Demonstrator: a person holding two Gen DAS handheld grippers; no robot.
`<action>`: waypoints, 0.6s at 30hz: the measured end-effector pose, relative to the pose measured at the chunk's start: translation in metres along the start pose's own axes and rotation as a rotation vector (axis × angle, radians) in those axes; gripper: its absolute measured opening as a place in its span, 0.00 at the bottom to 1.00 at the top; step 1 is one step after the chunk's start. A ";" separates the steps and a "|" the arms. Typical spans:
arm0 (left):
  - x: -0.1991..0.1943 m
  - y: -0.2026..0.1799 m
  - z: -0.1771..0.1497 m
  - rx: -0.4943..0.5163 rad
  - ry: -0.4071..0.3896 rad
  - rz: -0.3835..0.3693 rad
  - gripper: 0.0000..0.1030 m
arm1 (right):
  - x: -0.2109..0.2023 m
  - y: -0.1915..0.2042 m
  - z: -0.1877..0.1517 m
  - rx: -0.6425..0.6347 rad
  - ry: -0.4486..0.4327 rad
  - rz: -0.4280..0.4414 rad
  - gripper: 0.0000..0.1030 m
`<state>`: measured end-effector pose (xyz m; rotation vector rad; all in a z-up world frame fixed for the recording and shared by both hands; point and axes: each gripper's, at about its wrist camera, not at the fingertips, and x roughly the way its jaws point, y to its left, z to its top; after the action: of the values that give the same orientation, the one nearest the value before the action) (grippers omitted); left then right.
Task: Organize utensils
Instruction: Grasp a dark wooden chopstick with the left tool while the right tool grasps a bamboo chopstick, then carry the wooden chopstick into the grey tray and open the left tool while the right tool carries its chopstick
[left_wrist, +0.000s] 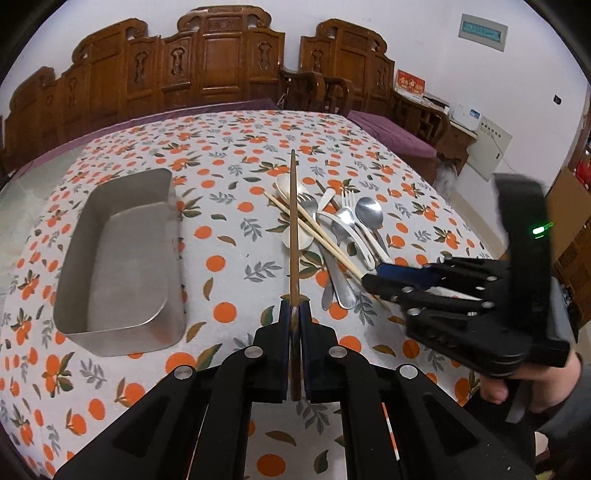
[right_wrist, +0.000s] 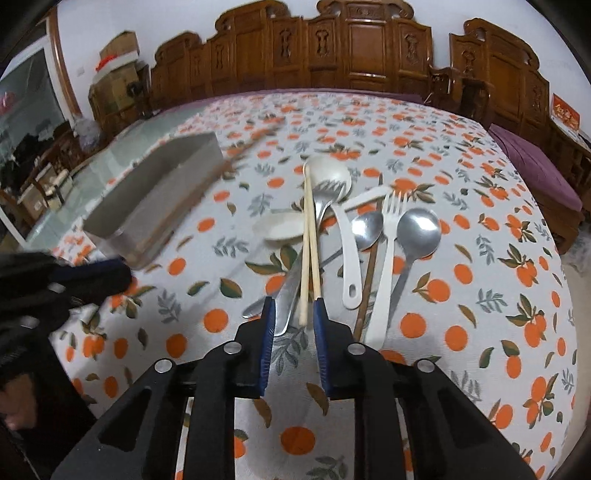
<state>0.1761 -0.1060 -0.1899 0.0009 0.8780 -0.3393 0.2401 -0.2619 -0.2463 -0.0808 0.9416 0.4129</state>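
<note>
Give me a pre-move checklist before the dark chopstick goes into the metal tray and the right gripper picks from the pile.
1. Left gripper clamped on the dark brown chopstick: ok, pads pressed on it.
2. Metal tray free to receive: ok, nothing visible inside.
3. Held chopstick clear of the utensil pile: cannot tell, it crosses over the pile in the left wrist view.
4. Right gripper lined up on the pale chopsticks: ok, their near ends lie between the jaws.
5. Right grip secured: not ok, gaps remain beside the sticks.
6. Grippers apart from each other: ok.
</note>
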 end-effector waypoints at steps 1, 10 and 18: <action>-0.001 0.001 0.000 0.002 -0.004 0.004 0.04 | 0.003 0.000 0.000 0.006 0.007 0.005 0.22; -0.004 0.005 -0.004 -0.013 -0.007 0.009 0.04 | 0.019 0.001 0.003 0.007 0.050 -0.013 0.15; -0.010 0.009 -0.006 -0.022 -0.015 0.017 0.04 | 0.020 -0.001 0.007 0.019 0.047 -0.004 0.06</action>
<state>0.1684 -0.0932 -0.1870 -0.0146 0.8660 -0.3132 0.2563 -0.2553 -0.2586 -0.0757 0.9916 0.3996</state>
